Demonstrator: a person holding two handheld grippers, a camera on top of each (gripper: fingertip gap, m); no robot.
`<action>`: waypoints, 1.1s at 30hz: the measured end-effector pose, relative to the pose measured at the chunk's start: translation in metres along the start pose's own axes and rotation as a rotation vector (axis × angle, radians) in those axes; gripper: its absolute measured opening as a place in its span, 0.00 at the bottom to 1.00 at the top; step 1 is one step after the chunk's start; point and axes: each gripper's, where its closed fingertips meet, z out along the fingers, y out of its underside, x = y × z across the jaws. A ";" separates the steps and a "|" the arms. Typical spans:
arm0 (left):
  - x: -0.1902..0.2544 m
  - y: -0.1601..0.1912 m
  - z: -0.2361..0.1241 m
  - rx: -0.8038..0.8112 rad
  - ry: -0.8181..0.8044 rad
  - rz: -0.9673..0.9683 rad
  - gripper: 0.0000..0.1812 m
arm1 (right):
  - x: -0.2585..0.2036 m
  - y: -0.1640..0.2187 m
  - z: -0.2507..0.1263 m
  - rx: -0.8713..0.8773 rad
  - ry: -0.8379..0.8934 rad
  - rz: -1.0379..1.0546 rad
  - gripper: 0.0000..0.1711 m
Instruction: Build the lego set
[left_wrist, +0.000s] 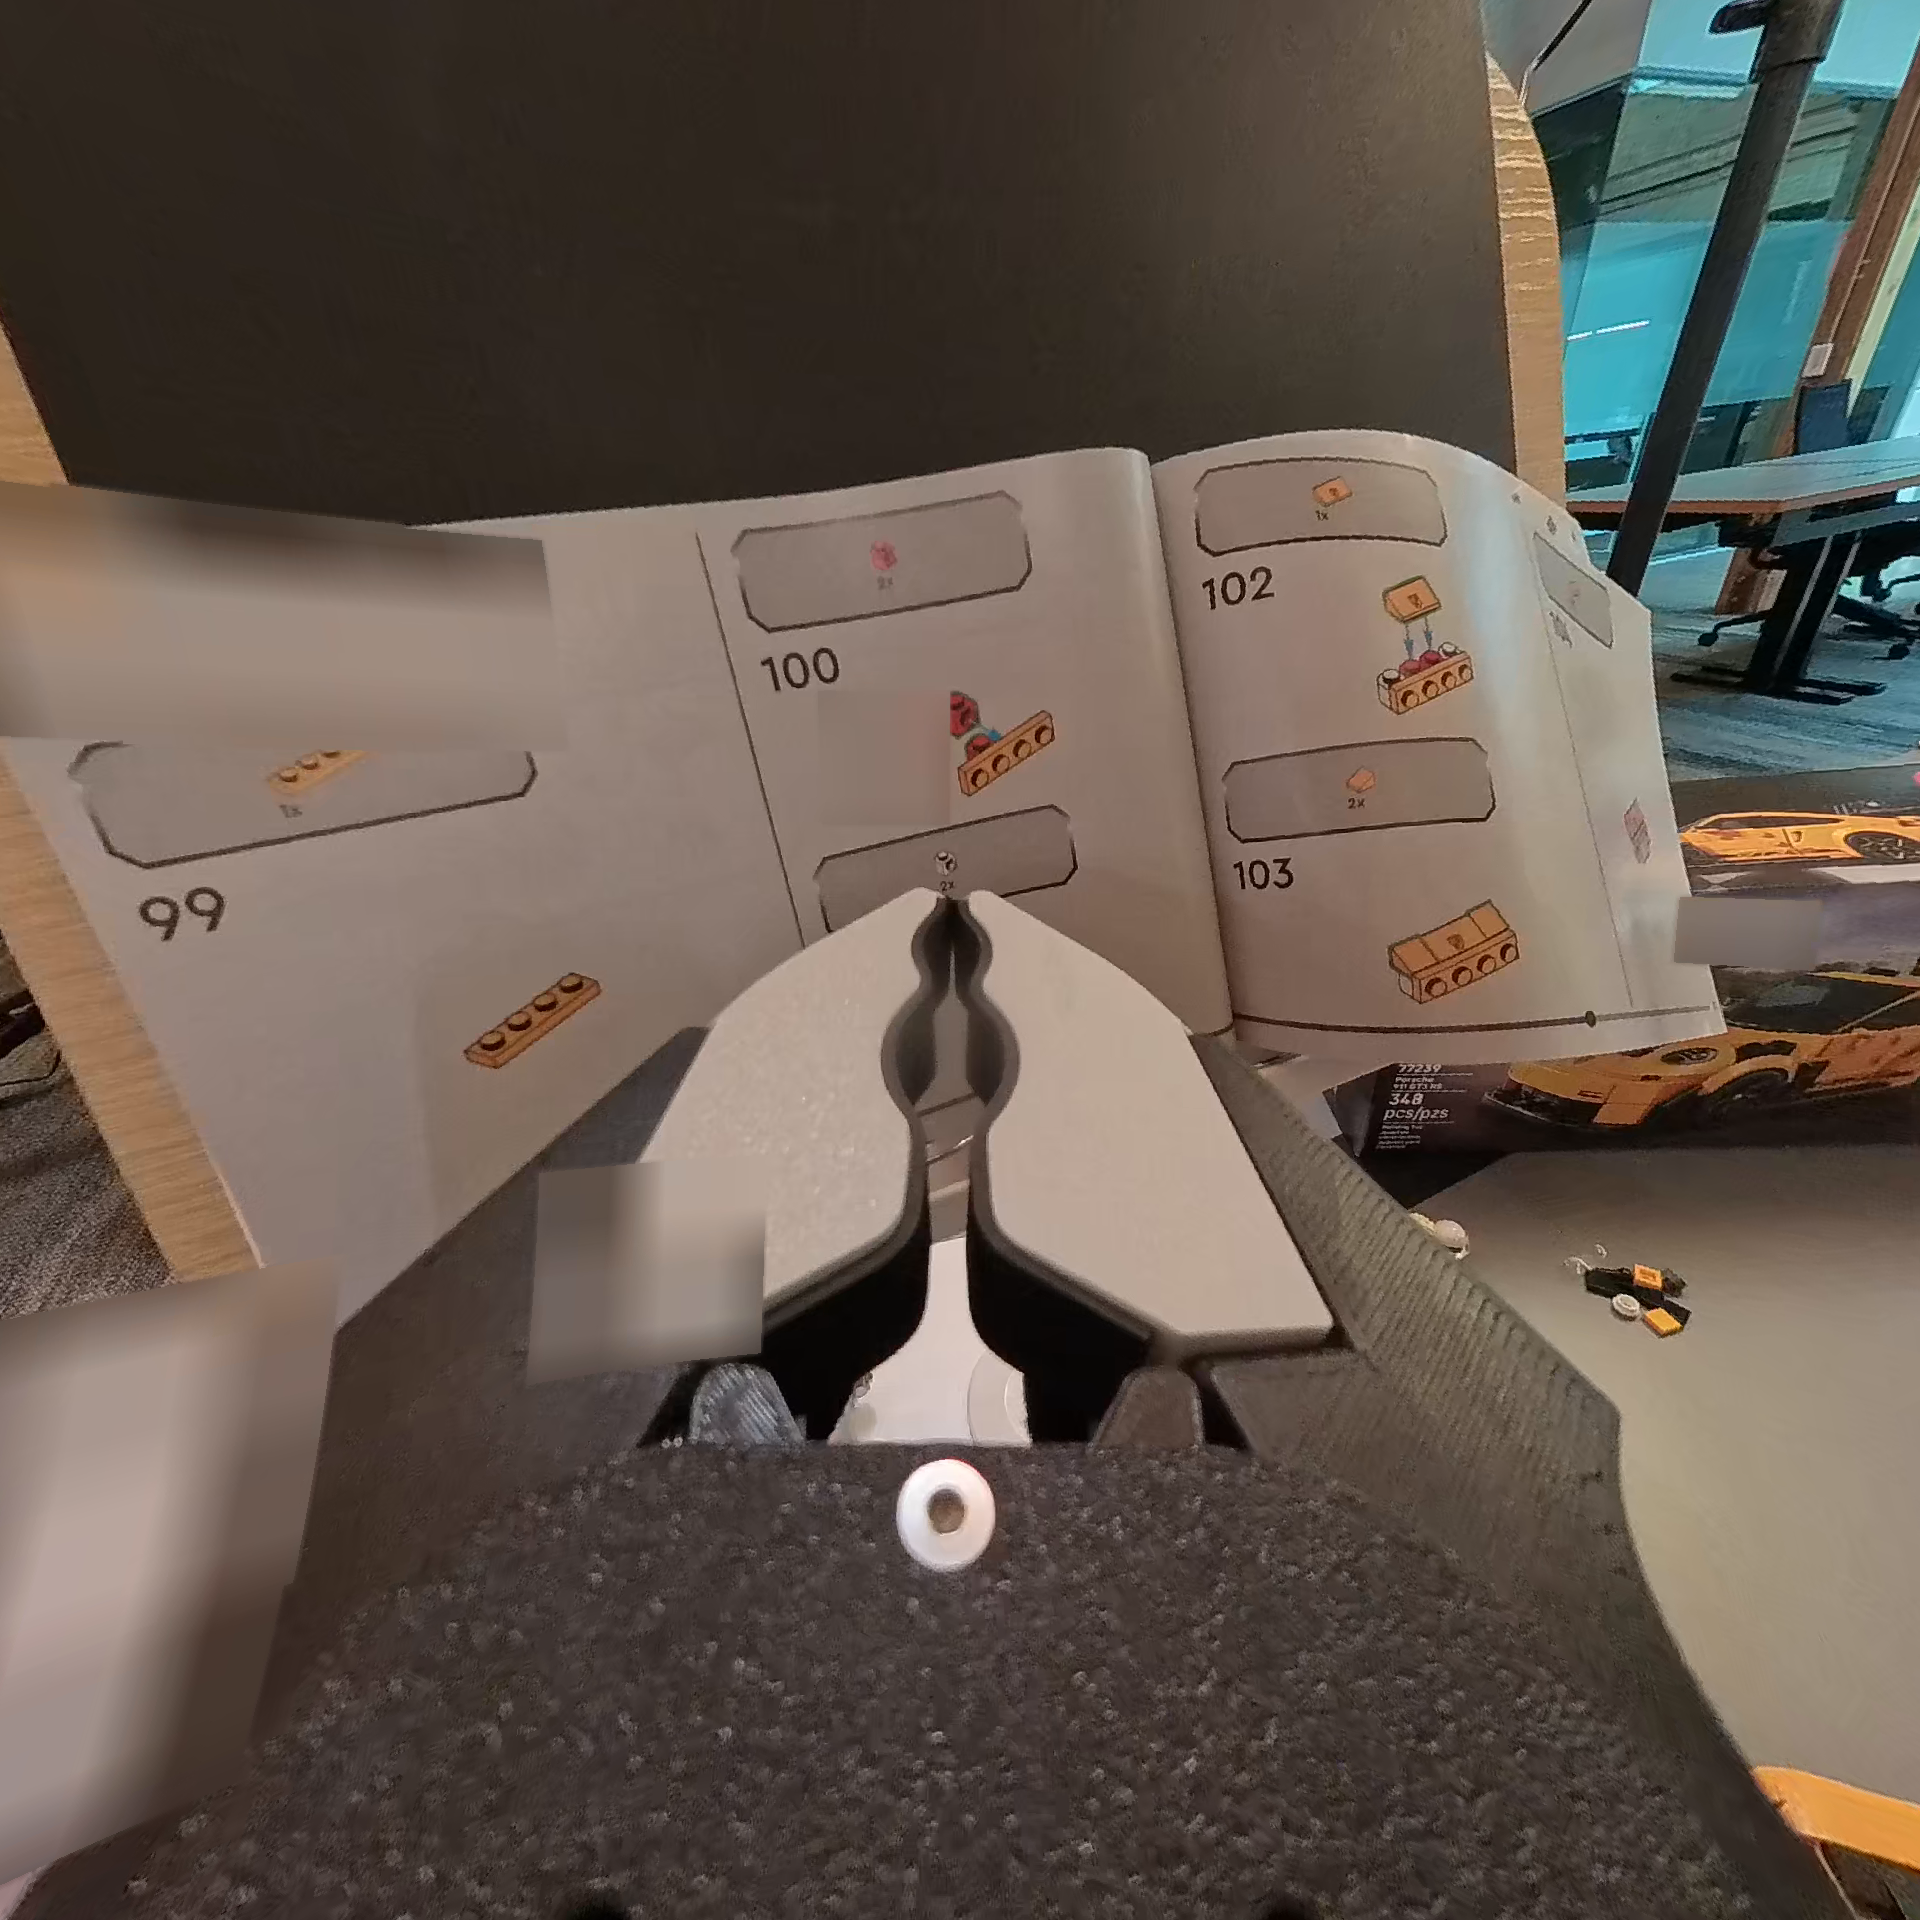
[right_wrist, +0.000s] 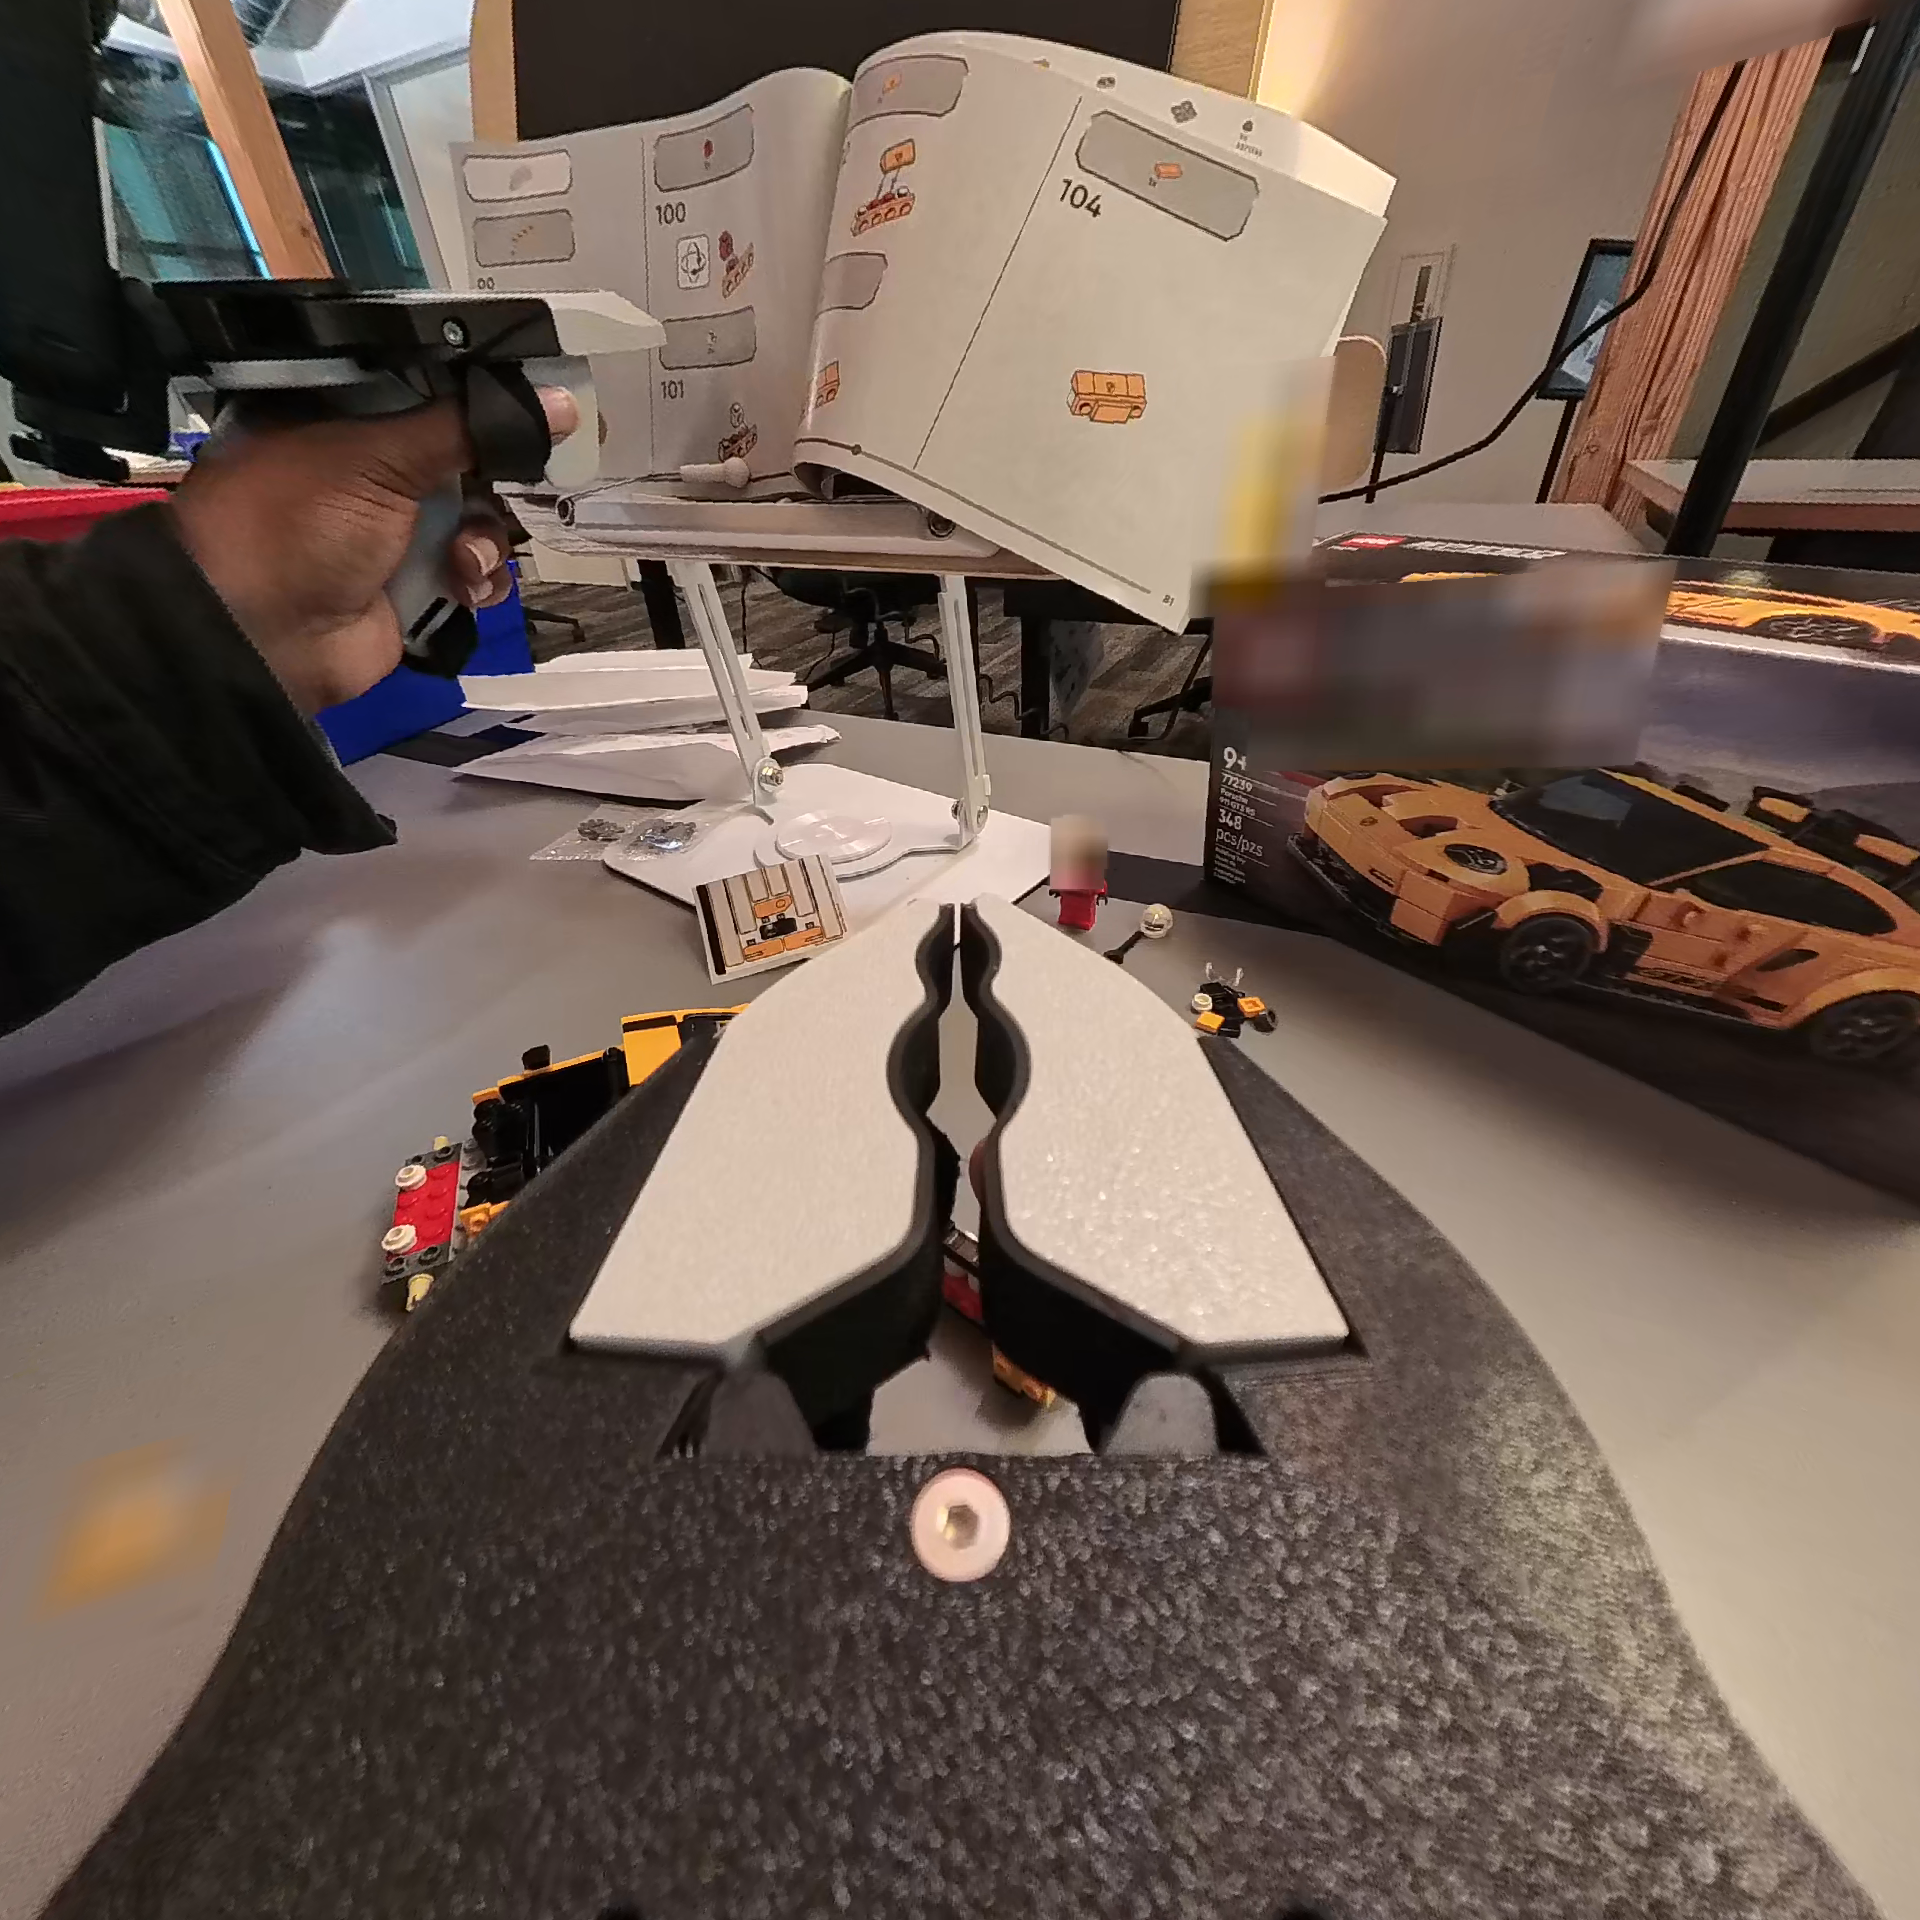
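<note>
Up at the instruction booklet (left_wrist: 935, 727) on its white stand (right_wrist: 831, 821), the left gripper (left_wrist: 948, 906) hovers with fingertips pressed together, holding nothing. Lower down, the right gripper (right_wrist: 956, 914) is likewise closed and empty above the grey table (right_wrist: 260, 1039), the half-built orange car (right_wrist: 561, 1091) just to its left.

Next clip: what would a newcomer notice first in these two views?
The open instruction booklet stands propped on a white stand behind the table's middle, with the left hand-held gripper raised in front of its left pages, fingers shut. To the right stands the set's box picturing an orange car. The half-built orange, black and red car model lies on the grey table beside the shut right hand-held gripper.
</note>
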 end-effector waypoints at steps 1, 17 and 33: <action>0.000 0.000 0.000 0.000 0.000 -0.001 0.00 | 0.000 0.000 0.000 0.000 0.000 0.000 0.00; 0.020 -0.101 -0.197 0.098 0.210 -0.005 0.00 | 0.007 -0.005 -0.004 0.021 0.020 0.031 0.00; -0.217 0.168 -0.423 -1.552 0.124 0.174 0.10 | 0.004 -0.001 -0.001 0.000 0.020 0.027 0.01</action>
